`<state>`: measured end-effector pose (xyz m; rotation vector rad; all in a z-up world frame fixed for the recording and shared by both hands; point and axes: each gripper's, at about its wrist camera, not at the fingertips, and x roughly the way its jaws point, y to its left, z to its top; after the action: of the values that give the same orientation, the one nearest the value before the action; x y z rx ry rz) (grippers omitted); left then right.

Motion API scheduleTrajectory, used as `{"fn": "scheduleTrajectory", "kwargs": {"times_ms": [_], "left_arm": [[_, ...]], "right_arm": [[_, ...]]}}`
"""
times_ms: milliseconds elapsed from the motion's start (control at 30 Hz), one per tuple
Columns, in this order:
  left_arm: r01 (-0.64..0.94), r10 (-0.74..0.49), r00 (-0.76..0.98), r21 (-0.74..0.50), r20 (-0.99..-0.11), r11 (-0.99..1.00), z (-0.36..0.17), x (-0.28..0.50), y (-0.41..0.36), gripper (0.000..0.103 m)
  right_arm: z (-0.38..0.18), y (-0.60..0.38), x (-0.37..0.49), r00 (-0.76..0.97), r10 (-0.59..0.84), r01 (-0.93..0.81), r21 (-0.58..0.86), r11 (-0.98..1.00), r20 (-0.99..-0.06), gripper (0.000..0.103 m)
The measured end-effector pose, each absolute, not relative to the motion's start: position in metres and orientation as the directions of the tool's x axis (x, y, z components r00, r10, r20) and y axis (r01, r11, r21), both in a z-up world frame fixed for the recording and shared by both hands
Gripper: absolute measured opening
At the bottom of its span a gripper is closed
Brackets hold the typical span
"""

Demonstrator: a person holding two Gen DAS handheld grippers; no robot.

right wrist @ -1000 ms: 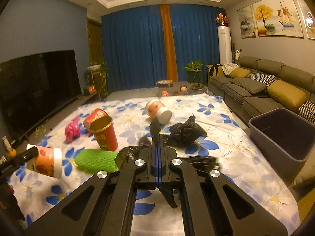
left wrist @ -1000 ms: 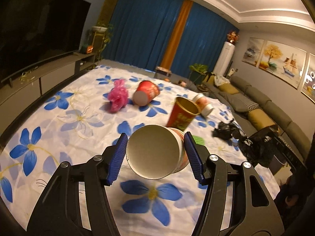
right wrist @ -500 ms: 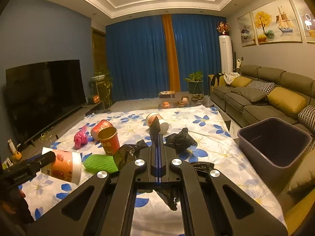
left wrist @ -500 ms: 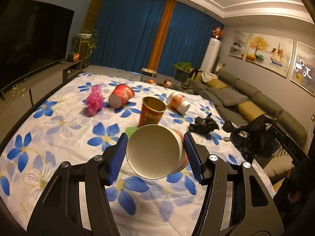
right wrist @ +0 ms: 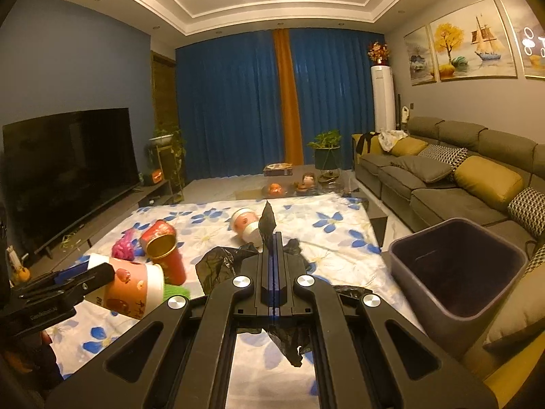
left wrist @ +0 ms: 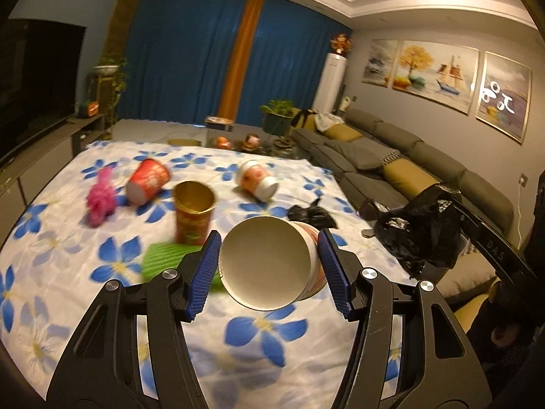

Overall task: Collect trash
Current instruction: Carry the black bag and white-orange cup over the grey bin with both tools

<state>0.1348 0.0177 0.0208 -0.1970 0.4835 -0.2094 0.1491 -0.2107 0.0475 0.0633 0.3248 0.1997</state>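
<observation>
My left gripper (left wrist: pixel 269 266) is shut on a white and orange paper cup (left wrist: pixel 269 262), held on its side above the floral sheet (left wrist: pixel 68 238); it also shows in the right wrist view (right wrist: pixel 131 286). My right gripper (right wrist: pixel 274 238) is shut on a black plastic bag (right wrist: pixel 221 266), which also shows in the left wrist view (left wrist: pixel 422 235). The grey trash bin (right wrist: pixel 456 266) stands open at the right, beside the sofa. On the sheet lie a gold-rimmed red cup (left wrist: pixel 192 216), a red cup on its side (left wrist: pixel 148 180), a white cup (left wrist: pixel 257 180), pink trash (left wrist: pixel 100 201), a green piece (left wrist: pixel 163 259) and another black bag (left wrist: pixel 311 214).
A grey sofa (right wrist: pixel 453 177) with yellow cushions runs along the right wall. A TV (right wrist: pixel 64 170) on a low cabinet lines the left wall. Potted plants and small items sit on the floor before the blue curtains (right wrist: pixel 238 102).
Both grippers have risen and swung right with their loads. The cup and the black bag sit higher above the sheet, and the bin is nearer in the right wrist view.
</observation>
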Motion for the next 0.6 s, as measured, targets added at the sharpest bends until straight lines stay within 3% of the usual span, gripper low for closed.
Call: {"fn": "scheduleTrajectory", "kwargs": {"times_ms": [333,600], "left_arm": [[0.318,-0.380,0.827,-0.212,-0.415,0.924,0.045,0.189,-0.070,0.057],[0.455,-0.509,0.770,-0.228,-0.385,0.861,0.057,0.231,-0.154,0.057]], "right_arm": [[0.062,-0.273,0.168,0.961,0.048,-0.033,0.059,0.998,-0.272,0.001],[0.060,-0.335,0.185,0.953,-0.085,0.108,0.064,0.992,-0.292,0.001]]}}
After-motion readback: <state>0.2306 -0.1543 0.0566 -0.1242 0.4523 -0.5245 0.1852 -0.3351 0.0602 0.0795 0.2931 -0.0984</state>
